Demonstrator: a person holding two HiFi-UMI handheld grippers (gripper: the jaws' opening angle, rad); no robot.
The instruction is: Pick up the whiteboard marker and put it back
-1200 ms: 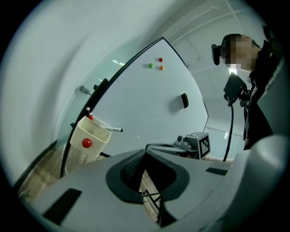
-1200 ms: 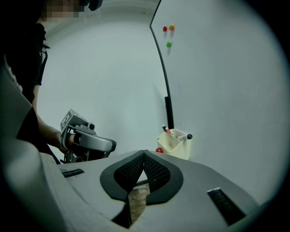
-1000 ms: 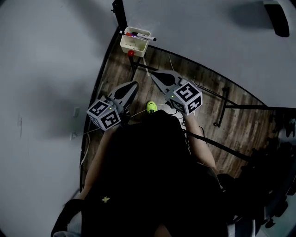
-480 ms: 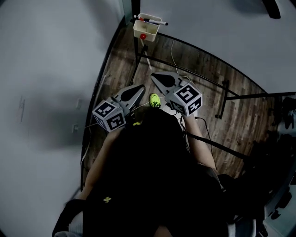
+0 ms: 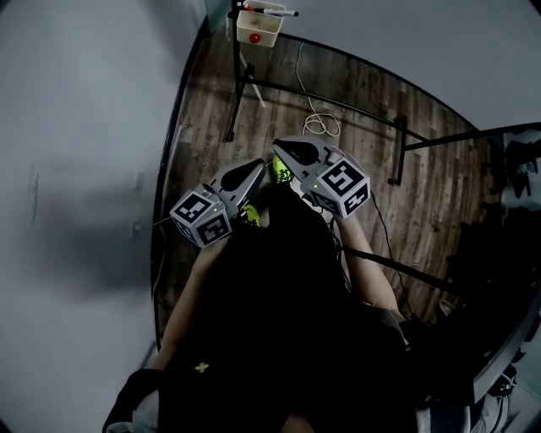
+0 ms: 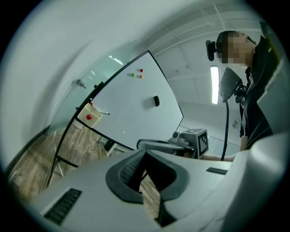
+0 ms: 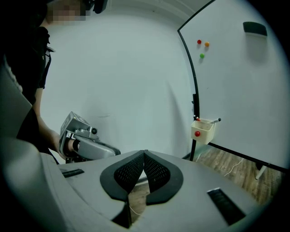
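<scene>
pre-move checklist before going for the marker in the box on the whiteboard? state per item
1. Marker located: ok, it lies across the top of the box at the whiteboard's lower corner.
2. Left gripper empty: ok, shut on nothing.
3. Right gripper empty: ok, shut on nothing.
4. Jaws open for a grasp: not ok, both are shut.
5. Marker within reach: not ok, the box is well ahead of both grippers.
6. Floor path: cannot tell, a white cable lies on the floor ahead.
</scene>
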